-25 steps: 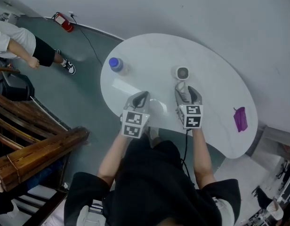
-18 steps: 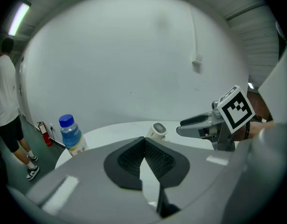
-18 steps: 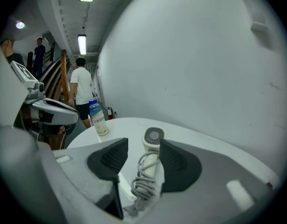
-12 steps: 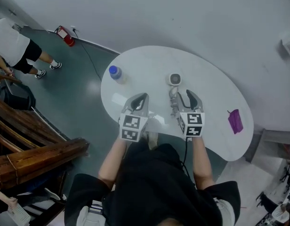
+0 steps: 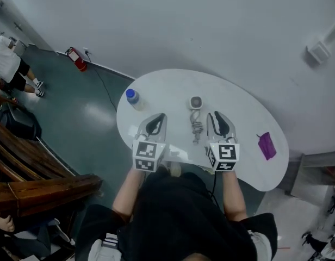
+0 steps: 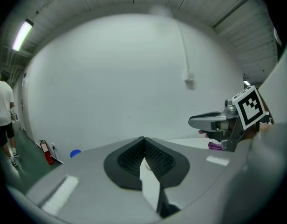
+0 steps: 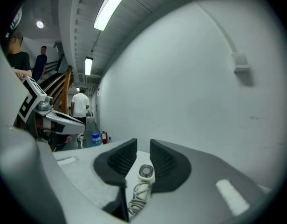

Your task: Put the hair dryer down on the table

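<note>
The white hair dryer (image 5: 196, 103) lies on the white table (image 5: 243, 113), its coiled cord (image 5: 196, 128) trailing toward me. In the right gripper view the hair dryer (image 7: 145, 171) and its cord (image 7: 139, 193) show well below, through the gap between the jaws. My right gripper (image 5: 221, 123) hovers just right of the cord, apart from it. Its jaws have just been closing with nothing between them, and a narrow gap is left. My left gripper (image 5: 155, 125) hangs to the left of the cord, shut and empty (image 6: 143, 140).
A blue-capped bottle (image 5: 132, 98) stands at the table's left edge and a purple object (image 5: 265, 145) lies at its right. A red fire extinguisher (image 5: 76, 57) sits on the floor by the wall, with wooden benches (image 5: 26, 184) at the left. A person (image 5: 10, 64) stands far left.
Both grippers have risen and drawn back toward me. The right gripper has come away from the hair dryer, which stays on the table, and its jaws have narrowed.
</note>
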The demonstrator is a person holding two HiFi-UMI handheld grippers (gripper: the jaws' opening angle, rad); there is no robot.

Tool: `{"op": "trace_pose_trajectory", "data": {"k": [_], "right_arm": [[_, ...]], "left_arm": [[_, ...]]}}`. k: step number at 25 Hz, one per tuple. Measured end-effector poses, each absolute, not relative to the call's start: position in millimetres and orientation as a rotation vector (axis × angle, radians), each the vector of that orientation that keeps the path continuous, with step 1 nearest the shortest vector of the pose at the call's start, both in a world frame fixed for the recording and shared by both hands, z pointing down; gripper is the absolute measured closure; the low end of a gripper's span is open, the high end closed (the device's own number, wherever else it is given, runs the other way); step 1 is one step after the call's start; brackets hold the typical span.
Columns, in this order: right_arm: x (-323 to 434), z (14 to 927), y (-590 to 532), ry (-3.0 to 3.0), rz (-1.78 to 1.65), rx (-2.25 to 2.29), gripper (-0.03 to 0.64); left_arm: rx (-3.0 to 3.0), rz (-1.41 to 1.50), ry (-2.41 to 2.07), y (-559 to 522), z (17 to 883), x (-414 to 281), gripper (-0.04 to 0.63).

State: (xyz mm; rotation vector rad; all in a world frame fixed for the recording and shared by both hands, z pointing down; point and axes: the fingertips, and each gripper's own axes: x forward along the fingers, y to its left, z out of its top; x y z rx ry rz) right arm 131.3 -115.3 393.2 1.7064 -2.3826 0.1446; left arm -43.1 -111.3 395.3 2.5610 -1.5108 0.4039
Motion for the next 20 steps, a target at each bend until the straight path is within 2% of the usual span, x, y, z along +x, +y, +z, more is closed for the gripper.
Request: {"op": "trace_pose_trajectory", "data": {"k": [10, 20], "right_arm": [[145, 379, -85, -2.422, 0.114, 1.771, 0.594], [146, 387, -77, -2.423, 0.112, 1.770, 0.611]], "left_arm": [[2.596, 0.349, -1.529, -89, 384, -37, 0.591], [2.591, 0.348, -1.515, -82, 389, -33, 0.591]]}}
